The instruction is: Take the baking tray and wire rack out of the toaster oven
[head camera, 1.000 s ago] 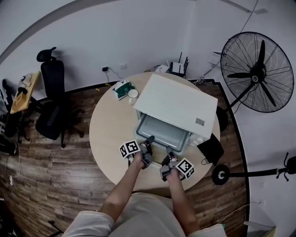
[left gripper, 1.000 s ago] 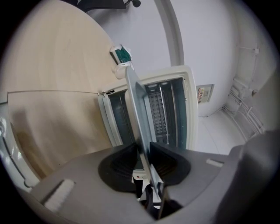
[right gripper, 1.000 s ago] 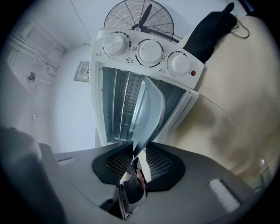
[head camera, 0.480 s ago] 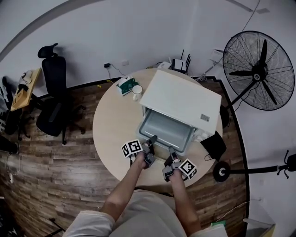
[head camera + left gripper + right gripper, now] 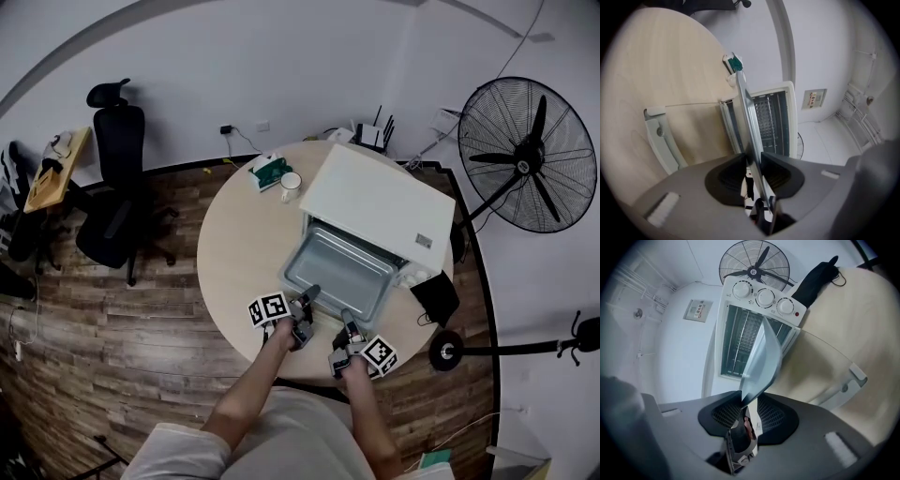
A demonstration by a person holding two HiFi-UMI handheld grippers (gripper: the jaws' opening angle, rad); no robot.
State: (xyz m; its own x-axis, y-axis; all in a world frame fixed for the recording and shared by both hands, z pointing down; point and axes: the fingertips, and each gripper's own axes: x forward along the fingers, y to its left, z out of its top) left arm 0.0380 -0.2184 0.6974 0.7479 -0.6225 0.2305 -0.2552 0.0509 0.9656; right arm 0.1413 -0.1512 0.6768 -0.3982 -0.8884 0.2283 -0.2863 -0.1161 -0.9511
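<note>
Left gripper (image 5: 309,292) is clamping the near rim of the baking tray (image 5: 342,270). The right gripper (image 5: 345,319), its jaws just easing wider, is apparently gripping that rim too. The tray is projecting partway out of the toaster oven (image 5: 380,202), with the wire rack (image 5: 765,117) lying inside.

I look down on a round pale-wood table (image 5: 234,272) standing on a dark plank floor (image 5: 112,356), with white walls (image 5: 281,56) behind. A black office chair (image 5: 117,206) stands to its left, a large black pedestal fan (image 5: 534,155) to its right.
</note>
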